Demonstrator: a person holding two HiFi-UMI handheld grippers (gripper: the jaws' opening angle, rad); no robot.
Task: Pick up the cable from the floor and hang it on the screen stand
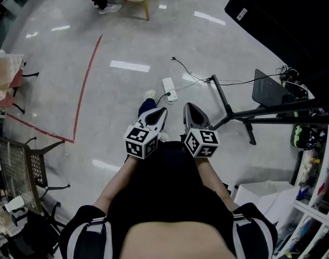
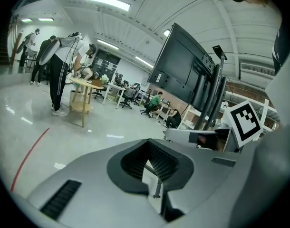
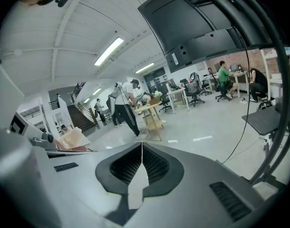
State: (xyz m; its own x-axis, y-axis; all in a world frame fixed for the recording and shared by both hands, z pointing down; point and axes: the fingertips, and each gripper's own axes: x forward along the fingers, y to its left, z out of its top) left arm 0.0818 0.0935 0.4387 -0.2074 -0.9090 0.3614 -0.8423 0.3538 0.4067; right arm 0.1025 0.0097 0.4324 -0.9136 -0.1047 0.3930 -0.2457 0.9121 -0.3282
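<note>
Left gripper (image 1: 159,114) and right gripper (image 1: 191,108) are held shut and empty. The black cable (image 1: 187,73) is seen on the floor ahead, beside the screen stand (image 1: 227,106). Open floor is bounded leftward by red tape (image 1: 87,80).

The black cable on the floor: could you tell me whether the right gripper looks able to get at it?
Probably yes: the floor between the right gripper and the cable looks bare, with the stand leg off to one side. It is shut and held high, though.
</note>
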